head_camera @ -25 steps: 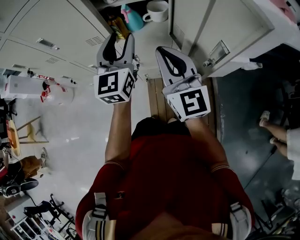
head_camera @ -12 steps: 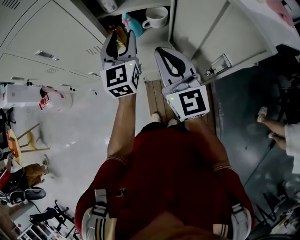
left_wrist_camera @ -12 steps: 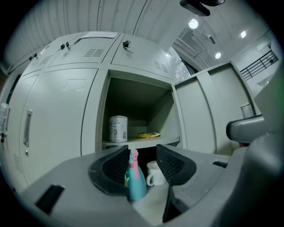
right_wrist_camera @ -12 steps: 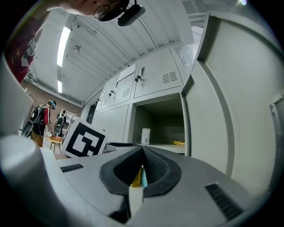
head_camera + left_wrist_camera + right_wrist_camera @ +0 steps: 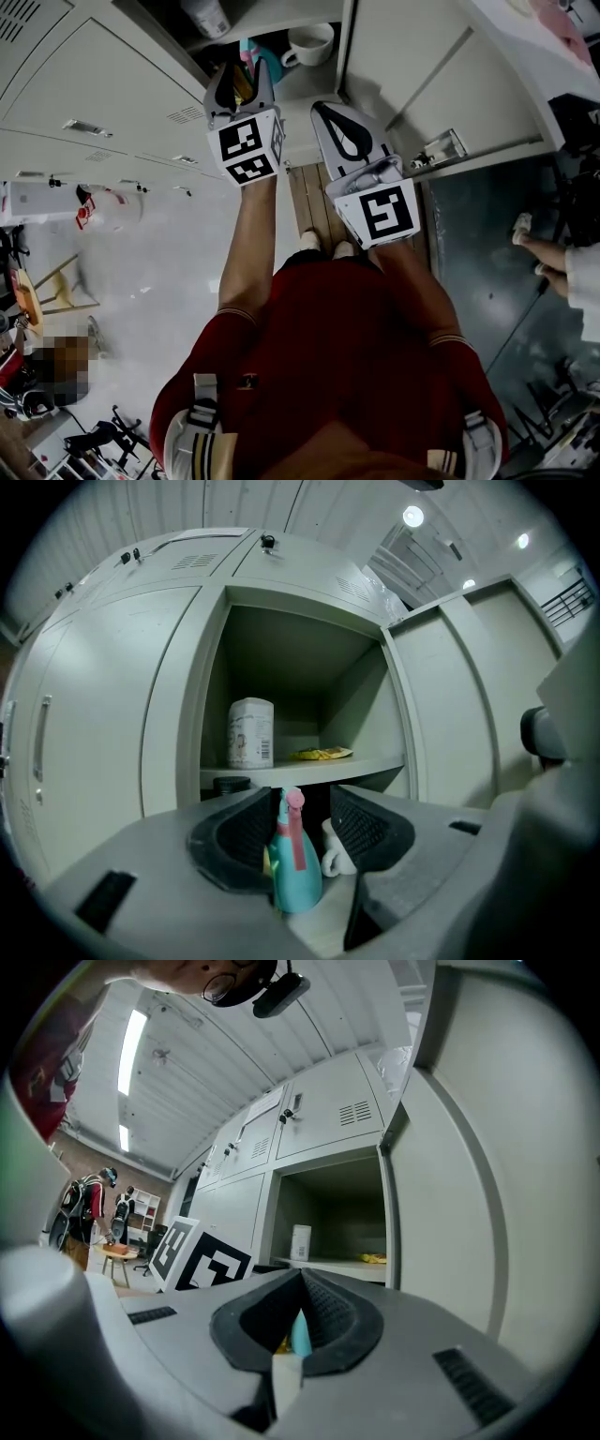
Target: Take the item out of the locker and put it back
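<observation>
The locker's lower compartment holds a teal spray bottle with a pink top, in the head view beside a white mug. My left gripper reaches to the locker's mouth and is open. In its own view the left gripper frames the bottle between its jaws, and the pads do not touch it. The mug shows just right of the bottle. My right gripper hangs back by the open door. In its own view the right gripper is shut and holds nothing.
On the upper shelf stand a white canister and a flat yellow packet. A yellow item sits left of the bottle. Closed locker doors run to the left. A person's feet show at the right.
My left gripper has moved forward to the locker opening, nearer the spray bottle. The right gripper has barely moved.
</observation>
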Tool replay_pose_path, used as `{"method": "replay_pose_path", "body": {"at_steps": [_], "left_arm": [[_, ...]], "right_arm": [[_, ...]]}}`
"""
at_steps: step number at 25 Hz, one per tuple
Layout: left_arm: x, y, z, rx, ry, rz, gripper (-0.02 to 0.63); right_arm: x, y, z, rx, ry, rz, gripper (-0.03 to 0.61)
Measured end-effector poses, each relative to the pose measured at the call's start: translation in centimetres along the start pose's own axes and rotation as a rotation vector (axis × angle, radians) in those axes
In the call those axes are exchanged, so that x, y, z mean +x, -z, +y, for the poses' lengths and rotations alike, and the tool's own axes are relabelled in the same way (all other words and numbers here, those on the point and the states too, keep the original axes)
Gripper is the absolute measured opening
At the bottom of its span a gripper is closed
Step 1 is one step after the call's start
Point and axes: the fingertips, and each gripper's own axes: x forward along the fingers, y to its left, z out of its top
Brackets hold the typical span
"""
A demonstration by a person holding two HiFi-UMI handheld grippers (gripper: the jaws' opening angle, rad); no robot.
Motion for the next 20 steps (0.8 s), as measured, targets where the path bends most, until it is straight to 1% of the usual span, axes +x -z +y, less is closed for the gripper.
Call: {"method": "replay_pose_path", "body": {"at_steps": [12,20], "left_arm": [[3.1,1.4,0.5,0.024,-0.066,0.069,0.176],[4.3,1.6,0.8,0.014,-0.078,0.072,0.132]], "right_arm": [[0.2,0.7,-1.3,0.015,0.010,0.014,-0.003],[0.2,0.7,-2.1,0.010,0.016,0.013,-0.003]]}}
